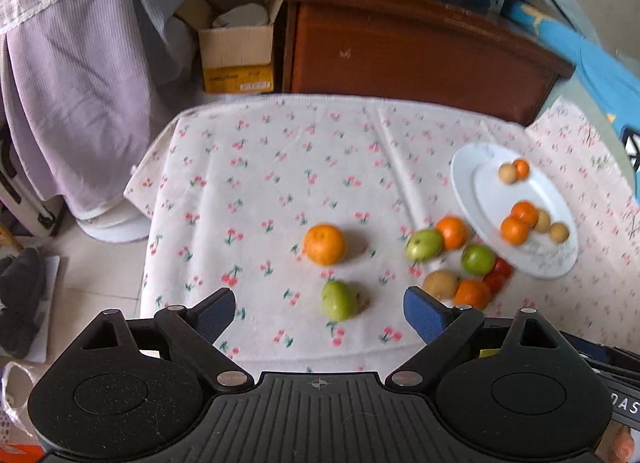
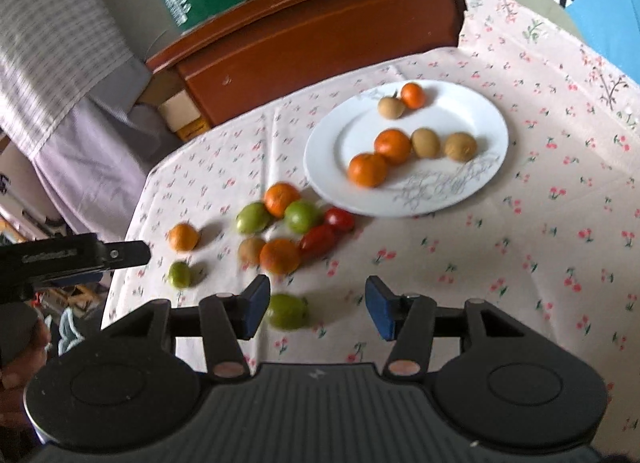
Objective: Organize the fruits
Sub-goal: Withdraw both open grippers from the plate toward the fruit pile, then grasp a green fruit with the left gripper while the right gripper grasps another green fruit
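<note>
A white plate (image 2: pixel 452 115) at the back right of the cherry-print cloth holds several oranges and brown fruits. In front of it lies a cluster of green fruits, oranges (image 2: pixel 280 255), a brown fruit and red tomatoes (image 2: pixel 318 241). My right gripper (image 2: pixel 318 309) stands open low over the cloth. A green fruit (image 2: pixel 286 311) lies between its fingers, close to the left pad and apart from the right one. My left gripper (image 1: pixel 320 311) is open too, with another green fruit (image 1: pixel 339 300) lying on the cloth between its fingertips. A lone orange (image 1: pixel 324 244) sits just beyond it.
A brown wooden cabinet (image 1: pixel 400 47) with green and blue boxes on top stands behind the table. A cardboard box (image 1: pixel 236 51) and purple draped fabric (image 1: pixel 80 83) are on the floor side at the left. The table's left edge (image 1: pixel 148 223) drops to the floor.
</note>
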Action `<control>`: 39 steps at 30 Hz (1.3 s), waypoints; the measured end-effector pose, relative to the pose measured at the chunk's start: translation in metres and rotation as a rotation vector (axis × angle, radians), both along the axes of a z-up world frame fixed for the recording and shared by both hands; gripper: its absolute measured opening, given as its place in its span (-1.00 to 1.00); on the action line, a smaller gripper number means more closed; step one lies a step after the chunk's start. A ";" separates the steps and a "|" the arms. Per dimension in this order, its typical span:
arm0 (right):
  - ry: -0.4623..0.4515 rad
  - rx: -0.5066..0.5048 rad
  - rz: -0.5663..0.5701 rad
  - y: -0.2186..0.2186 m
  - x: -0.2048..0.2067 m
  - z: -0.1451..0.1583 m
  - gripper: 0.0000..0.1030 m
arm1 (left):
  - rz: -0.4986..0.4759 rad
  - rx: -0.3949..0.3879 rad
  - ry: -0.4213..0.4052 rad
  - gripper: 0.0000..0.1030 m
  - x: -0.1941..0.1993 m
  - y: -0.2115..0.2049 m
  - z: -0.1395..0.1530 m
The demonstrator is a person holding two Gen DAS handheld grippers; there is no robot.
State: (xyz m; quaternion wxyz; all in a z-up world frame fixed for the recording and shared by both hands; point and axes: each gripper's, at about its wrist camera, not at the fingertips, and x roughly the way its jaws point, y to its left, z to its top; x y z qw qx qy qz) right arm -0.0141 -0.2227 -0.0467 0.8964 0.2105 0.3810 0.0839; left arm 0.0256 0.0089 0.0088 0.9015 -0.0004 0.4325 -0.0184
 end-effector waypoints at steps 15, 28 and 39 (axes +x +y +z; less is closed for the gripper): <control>-0.028 -0.076 0.086 0.030 -0.009 -0.015 0.04 | 0.020 0.061 0.026 0.79 0.003 -0.003 -0.037; -0.046 -0.121 0.094 0.039 -0.002 -0.022 0.03 | 0.008 0.057 -0.019 0.79 0.008 -0.012 -0.046; -0.062 -0.141 0.103 0.045 -0.001 -0.026 -0.21 | 0.006 0.039 -0.064 0.37 0.006 -0.014 -0.043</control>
